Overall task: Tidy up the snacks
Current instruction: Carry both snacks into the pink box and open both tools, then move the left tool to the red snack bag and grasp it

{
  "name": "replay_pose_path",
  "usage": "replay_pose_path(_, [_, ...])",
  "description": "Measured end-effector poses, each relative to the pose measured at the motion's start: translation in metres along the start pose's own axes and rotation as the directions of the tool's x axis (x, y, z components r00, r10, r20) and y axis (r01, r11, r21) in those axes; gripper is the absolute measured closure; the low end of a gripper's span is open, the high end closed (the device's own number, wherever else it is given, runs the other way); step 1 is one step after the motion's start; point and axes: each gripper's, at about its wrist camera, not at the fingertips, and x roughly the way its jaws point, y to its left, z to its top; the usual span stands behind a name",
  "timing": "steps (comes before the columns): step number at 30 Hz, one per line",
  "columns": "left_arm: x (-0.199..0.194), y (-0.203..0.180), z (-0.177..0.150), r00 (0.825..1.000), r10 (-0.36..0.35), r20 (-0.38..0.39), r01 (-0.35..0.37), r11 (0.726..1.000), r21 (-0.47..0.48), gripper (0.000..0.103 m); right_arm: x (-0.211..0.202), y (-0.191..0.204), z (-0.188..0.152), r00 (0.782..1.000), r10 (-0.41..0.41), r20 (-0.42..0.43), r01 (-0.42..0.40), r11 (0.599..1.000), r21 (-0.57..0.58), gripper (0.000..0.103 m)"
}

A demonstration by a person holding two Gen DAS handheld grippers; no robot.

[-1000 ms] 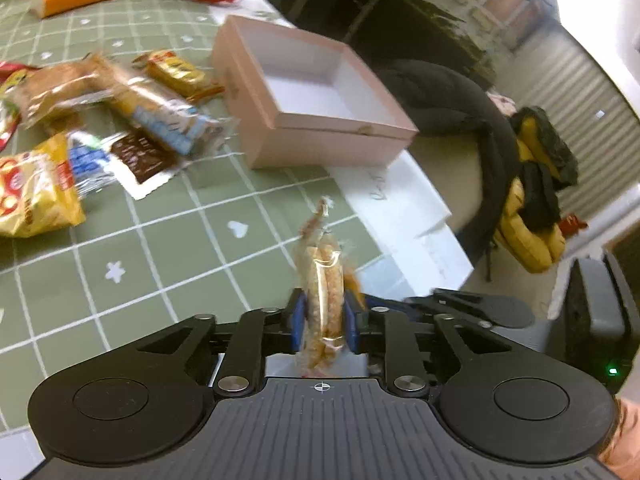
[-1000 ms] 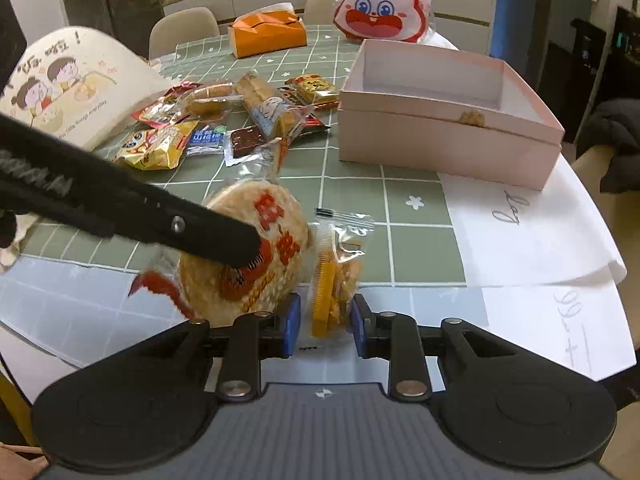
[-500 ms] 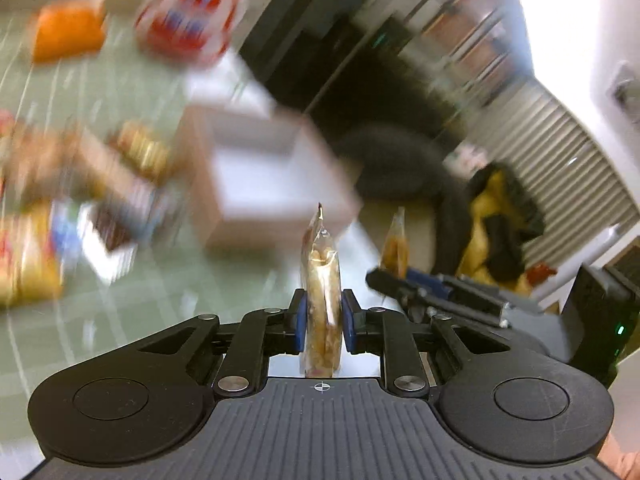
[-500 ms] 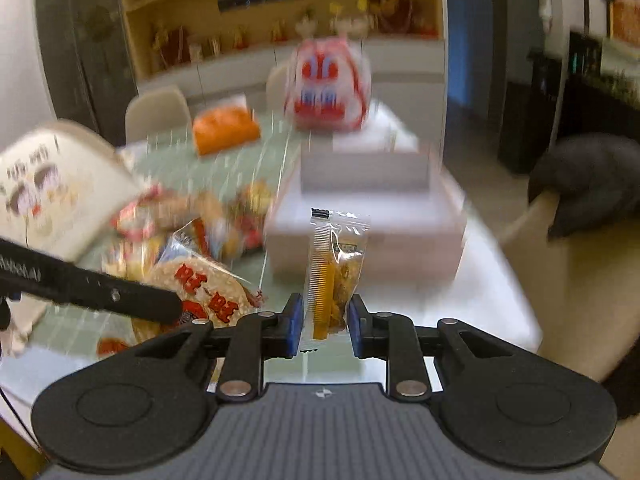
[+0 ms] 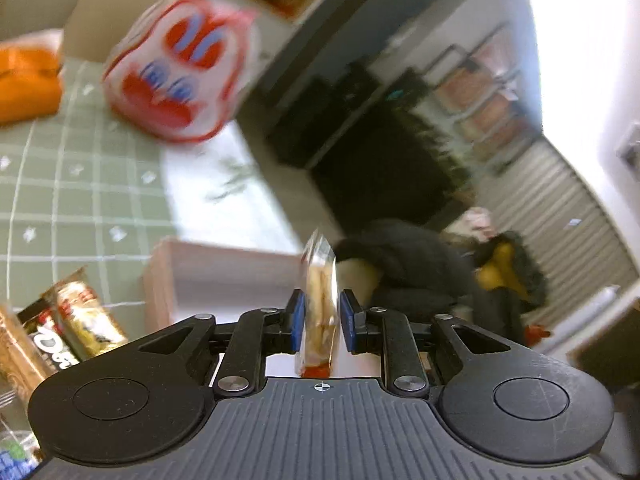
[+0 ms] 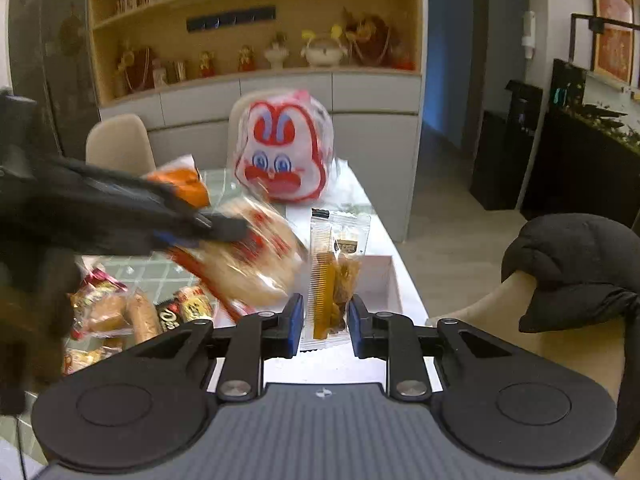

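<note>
- My left gripper (image 5: 320, 322) is clamped on a round rice cracker pack (image 5: 319, 312), held edge-on above the pink box (image 5: 224, 276).
- My right gripper (image 6: 323, 322) grips a clear snack sachet (image 6: 334, 280) upright, raised in front of the same box's far wall (image 6: 380, 284).

A home dining room: a table with a green checked cloth (image 6: 160, 272), beige dining chairs (image 6: 120, 142), and a wooden wall shelf (image 6: 256, 32) of figurines above grey cabinets (image 6: 288, 96).
</note>
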Motion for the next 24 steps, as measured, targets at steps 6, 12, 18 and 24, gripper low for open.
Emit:
replay_pose_path(6, [-0.027,0.022,-0.018,0.997,0.068,0.047,-0.068,0.998,0.0,0.079,0.046,0.015,-0.01,0.997,-0.008,-0.078,0.006,1.0,-0.028,0.08])
replay_pose_path(12, [-0.109,0.04,-0.073,0.962,0.273,0.032,-0.274,0.961,0.04,0.079,0.072,0.021,-0.018,0.994,0.053,-0.092,-0.05,0.998,0.037,0.052])
replay_pose_path(18, [-0.164,0.076,-0.144,0.897,0.431,-0.096,-0.439,0.895,-0.084,0.079,0.051,0.054,-0.061,0.997,0.076,-0.029,-0.077,0.996,-0.052,0.037])
replay_pose_path(24, [-0.215,0.068,-0.146,0.868,0.494,-0.053,-0.496,0.868,-0.04,0.079,0.031,0.075,-0.072,0.991,0.13,-0.021,-0.13,0.991,-0.021,0.035])
